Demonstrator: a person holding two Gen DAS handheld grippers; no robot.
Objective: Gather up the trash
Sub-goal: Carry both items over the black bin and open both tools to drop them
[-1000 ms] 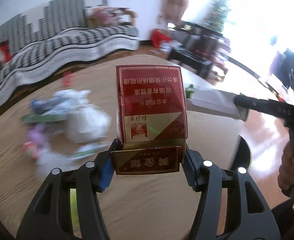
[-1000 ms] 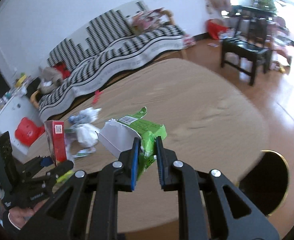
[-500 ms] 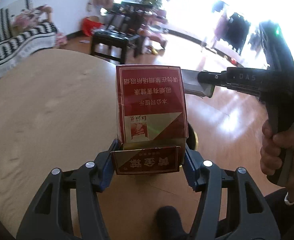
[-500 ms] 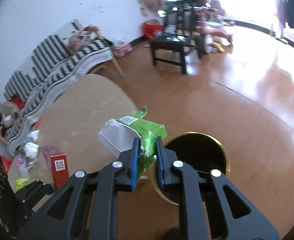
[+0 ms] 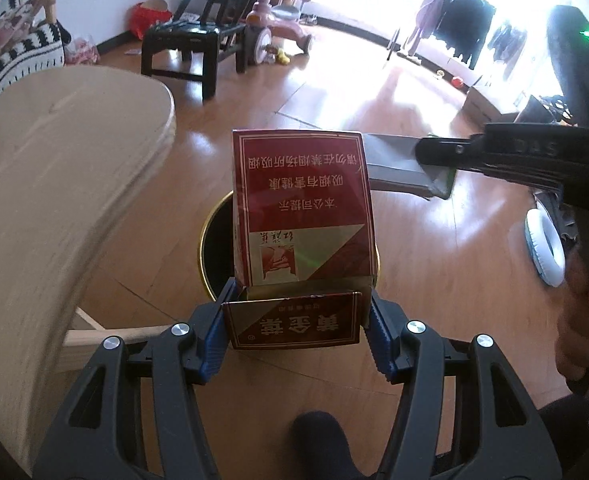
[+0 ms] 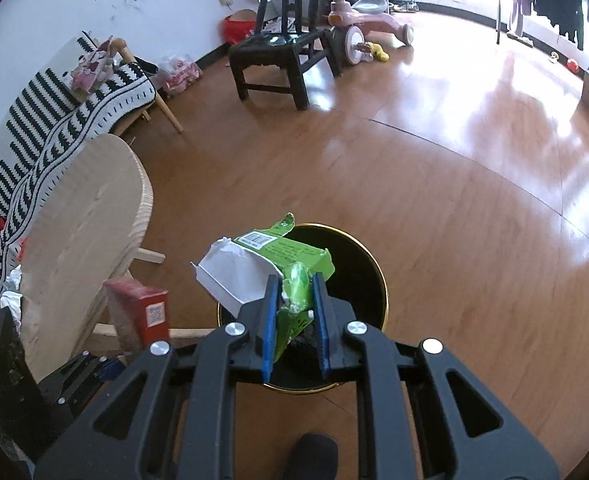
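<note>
My left hand-held gripper (image 5: 296,326) grips the red carton (image 5: 300,216); right hand-held gripper (image 6: 293,318) pinches the green wrapper (image 6: 272,266). Both over the bin (image 6: 368,276): centre, release right first.

We're looking at a glossy wood plank floor (image 6: 434,168) that's reflecting strong daylight from the far right. A white wall (image 6: 142,4) is running behind a sofa with a black-and-white striped cover (image 6: 54,104). A dark wooden chair (image 6: 282,52) is standing beside a pink ride-on toy (image 6: 358,12). A light wooden table (image 5: 46,184) is sitting at left. Dark clothes (image 5: 470,12) are hanging against the glare.
</note>
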